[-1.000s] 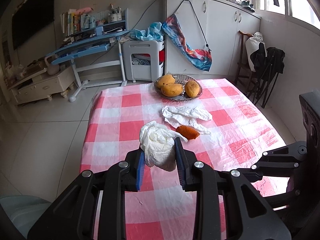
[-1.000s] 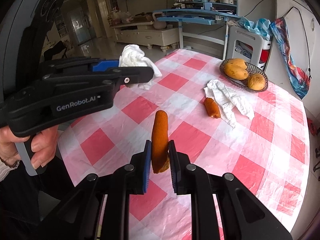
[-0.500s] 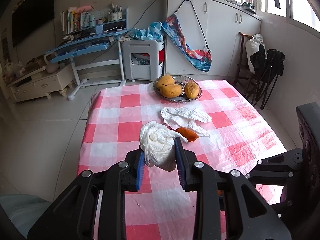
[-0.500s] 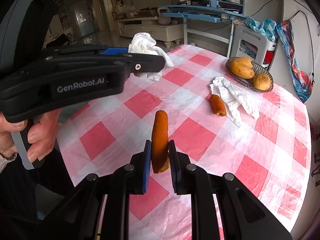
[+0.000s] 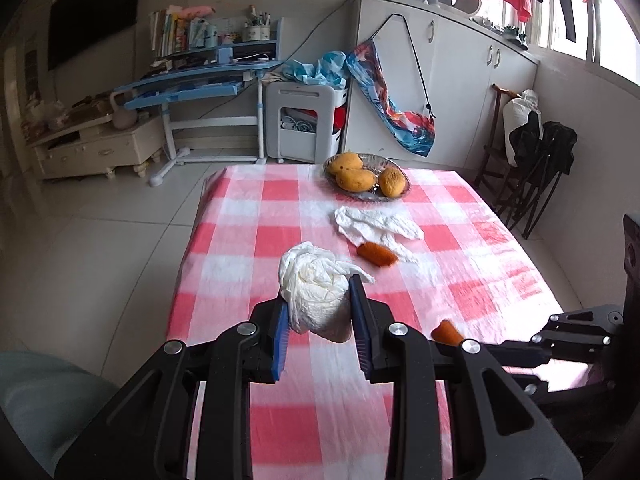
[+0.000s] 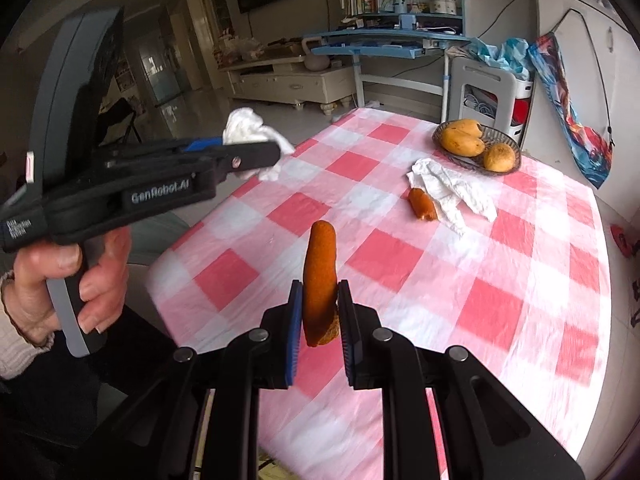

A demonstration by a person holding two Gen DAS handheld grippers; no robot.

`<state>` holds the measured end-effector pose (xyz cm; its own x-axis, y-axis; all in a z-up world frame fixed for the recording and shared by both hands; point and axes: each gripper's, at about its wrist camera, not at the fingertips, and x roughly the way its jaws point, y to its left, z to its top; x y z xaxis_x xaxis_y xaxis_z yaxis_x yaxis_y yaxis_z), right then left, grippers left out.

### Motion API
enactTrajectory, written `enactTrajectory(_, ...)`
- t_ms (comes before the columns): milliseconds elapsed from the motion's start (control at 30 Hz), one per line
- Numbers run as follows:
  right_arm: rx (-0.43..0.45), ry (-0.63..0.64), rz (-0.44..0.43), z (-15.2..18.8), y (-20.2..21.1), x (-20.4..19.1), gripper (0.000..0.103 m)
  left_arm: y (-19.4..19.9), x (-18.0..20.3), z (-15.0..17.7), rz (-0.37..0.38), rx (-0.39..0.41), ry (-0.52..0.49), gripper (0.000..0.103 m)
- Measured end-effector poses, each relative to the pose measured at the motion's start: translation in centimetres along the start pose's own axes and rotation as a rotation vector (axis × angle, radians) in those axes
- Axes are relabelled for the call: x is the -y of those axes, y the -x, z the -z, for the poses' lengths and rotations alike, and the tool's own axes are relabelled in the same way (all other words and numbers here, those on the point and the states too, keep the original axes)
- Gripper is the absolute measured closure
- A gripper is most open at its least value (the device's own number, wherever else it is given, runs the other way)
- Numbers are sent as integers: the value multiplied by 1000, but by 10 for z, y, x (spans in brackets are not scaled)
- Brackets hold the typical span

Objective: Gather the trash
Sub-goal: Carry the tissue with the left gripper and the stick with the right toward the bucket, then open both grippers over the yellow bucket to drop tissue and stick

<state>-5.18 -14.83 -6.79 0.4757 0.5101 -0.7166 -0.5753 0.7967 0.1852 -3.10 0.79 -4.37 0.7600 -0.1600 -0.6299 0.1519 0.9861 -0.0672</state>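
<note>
We've pulled both loads back along the checked desk [image 5: 240, 216], away from the fruit basket [image 5: 366, 178]; basket looks further off than a second ago. Left gripper [image 5: 320, 334] jaws stay clenched on the wadded tissue [image 5: 316, 292], right gripper [image 6: 319, 334] jaws on the orange peel strip [image 6: 319, 276], both lifted clear. Still left near the basket: flat tissue [image 5: 376, 226] touching a second peel [image 5: 376, 254]. No bin visible yet.

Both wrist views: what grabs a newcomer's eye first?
The left gripper is clamped on a crumpled white tissue wad, held above the red-checked tablecloth. The right gripper pinches an orange peel strip upright. Farther back lie another tissue, a peel piece and a mango basket.
</note>
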Motion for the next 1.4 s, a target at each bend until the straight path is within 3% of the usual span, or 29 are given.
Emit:
enactTrajectory(467, 115, -116, -86, 46, 67, -16, 84, 69, -10, 67, -4, -1, 44, 76)
enactTrajectory(767, 104, -101, -161, 71, 71, -48, 84, 102, -3, 106, -16, -16, 20, 76)
enactTrajectory(1100, 110, -132, -145, 83, 75, -46, 83, 102, 0, 120, -5, -62, 7, 76)
enactTrajectory(1133, 110, -135, -137, 82, 74, -46, 82, 102, 2, 121, 0, -68, 1, 76)
enactTrajectory(1200, 118, -142, -128, 82, 74, -45, 64, 103, 5, 126, 7, -79, -11, 76)
enactTrajectory(1267, 135, -145, -116, 83, 77, -45, 53, 103, 11, 133, 23, -108, -20, 76)
enactTrajectory(1333, 145, -156, -110, 83, 79, -43, 51, 100, 16, 142, 46, -159, -35, 75)
enactTrajectory(1400, 145, -170, -99, 83, 78, -41, 44, 95, 22, 151, 61, -213, -61, 65)
